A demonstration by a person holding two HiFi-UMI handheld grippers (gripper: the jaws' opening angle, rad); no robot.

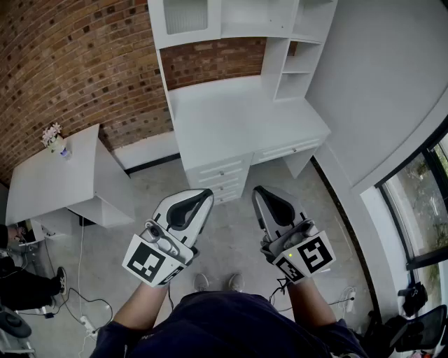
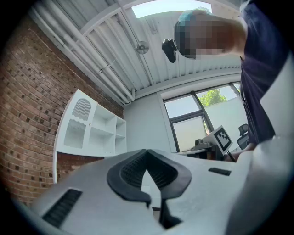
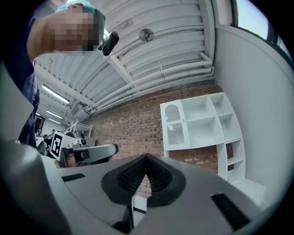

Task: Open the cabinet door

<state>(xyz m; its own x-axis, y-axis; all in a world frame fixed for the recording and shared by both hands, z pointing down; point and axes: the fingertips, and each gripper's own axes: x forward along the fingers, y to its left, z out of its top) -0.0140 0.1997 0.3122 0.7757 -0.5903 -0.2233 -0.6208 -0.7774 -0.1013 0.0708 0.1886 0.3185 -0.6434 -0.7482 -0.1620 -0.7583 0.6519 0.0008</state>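
A: So, where's the cabinet door (image 1: 185, 15) relative to the grippers?
B: Top left corner of the hutch (image 1: 274, 63), above the desk's (image 1: 238, 119) back edge. It's ahead of both grippers and well apart from them.
A: Gripper state?
B: Left gripper (image 1: 205, 194) and right gripper (image 1: 257, 190) are both closed with nothing between the jaws. They're side by side over the floor (image 1: 231, 241), short of the desk's front edge, noses toward the desk.
A: Door orientation?
B: Faces the room, long axis vertical, arched panel at the top. Looks closed.
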